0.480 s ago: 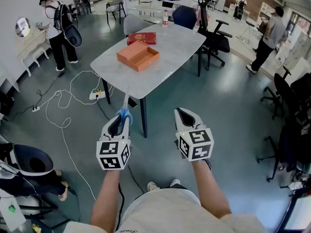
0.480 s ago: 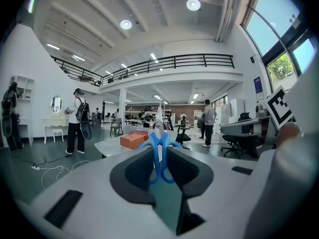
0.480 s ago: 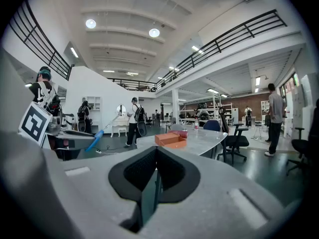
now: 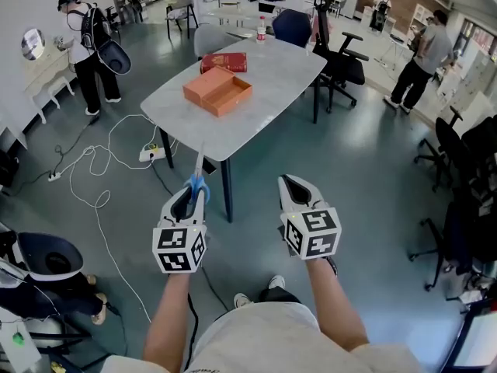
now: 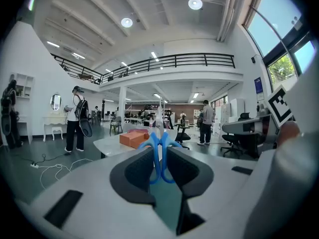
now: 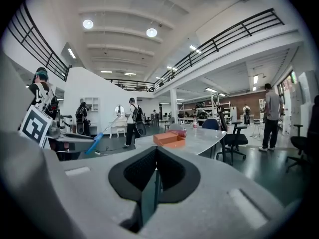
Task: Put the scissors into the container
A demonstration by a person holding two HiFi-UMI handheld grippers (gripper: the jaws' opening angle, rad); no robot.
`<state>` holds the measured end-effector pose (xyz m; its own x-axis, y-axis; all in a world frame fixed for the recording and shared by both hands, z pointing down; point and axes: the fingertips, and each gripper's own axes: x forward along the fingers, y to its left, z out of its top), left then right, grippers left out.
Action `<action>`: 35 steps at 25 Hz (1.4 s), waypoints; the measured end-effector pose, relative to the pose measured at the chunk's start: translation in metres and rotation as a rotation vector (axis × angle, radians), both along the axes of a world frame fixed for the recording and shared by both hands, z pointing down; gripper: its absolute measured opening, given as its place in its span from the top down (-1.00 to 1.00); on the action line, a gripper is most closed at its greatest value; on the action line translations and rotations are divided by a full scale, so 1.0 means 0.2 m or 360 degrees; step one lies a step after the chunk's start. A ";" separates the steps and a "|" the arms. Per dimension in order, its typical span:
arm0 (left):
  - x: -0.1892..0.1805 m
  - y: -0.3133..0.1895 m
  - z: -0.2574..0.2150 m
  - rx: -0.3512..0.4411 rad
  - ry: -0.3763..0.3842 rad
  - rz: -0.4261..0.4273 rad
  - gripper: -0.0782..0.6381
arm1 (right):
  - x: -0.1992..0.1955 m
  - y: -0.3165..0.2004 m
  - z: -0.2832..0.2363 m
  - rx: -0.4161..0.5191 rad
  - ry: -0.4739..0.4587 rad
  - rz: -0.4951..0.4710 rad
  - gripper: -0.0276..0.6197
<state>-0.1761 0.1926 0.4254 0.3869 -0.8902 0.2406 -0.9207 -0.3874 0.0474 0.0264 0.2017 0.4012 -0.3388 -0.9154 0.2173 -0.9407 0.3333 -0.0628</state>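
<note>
The scissors [image 4: 199, 183] have blue handles and silver blades that point forward at the table. My left gripper [image 4: 193, 191] is shut on the handles, which show pinched between the pads in the left gripper view as scissors [image 5: 159, 151] in the left gripper [image 5: 159, 159]. The container, an open orange box [image 4: 217, 90], sits on the grey table [image 4: 268, 99] well ahead of both grippers and appears small as an orange box [image 5: 133, 138] over the jaws. My right gripper [image 4: 292, 182] is shut and holds nothing. In its own view the right gripper [image 6: 155, 169] faces the orange box [image 6: 169, 139].
A red box [image 4: 226, 62] lies behind the container, with a bottle [image 4: 260, 29] at the table's far end. White cables and a power strip [image 4: 152, 153] lie on the floor to the left. Office chairs [image 4: 342, 61] stand right of the table. People stand at the far left and far right.
The table has shifted slightly up and left in the head view, and the person's feet have moved. Both grippers keep their hold and spacing.
</note>
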 end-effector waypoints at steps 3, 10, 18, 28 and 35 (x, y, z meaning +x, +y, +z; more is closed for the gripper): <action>0.01 -0.05 0.01 -0.0001 -0.0009 0.0006 0.55 | 0.01 -0.05 0.02 -0.0005 -0.0011 0.0003 0.90; 0.03 -0.25 0.05 -0.0021 -0.0037 -0.0015 0.55 | 0.06 -0.26 0.06 -0.0017 -0.0078 -0.0010 0.90; 0.11 -0.62 0.04 -0.0034 -0.0060 -0.0055 0.55 | 0.15 -0.65 0.07 -0.0036 -0.0094 -0.0047 0.90; 0.28 -1.00 0.07 -0.0079 -0.0063 -0.0109 0.55 | 0.30 -1.09 0.09 -0.0077 -0.0078 -0.0139 0.90; 0.39 -1.20 0.08 -0.0091 -0.0090 -0.0166 0.55 | 0.41 -1.32 0.09 -0.0072 -0.0101 -0.0209 0.90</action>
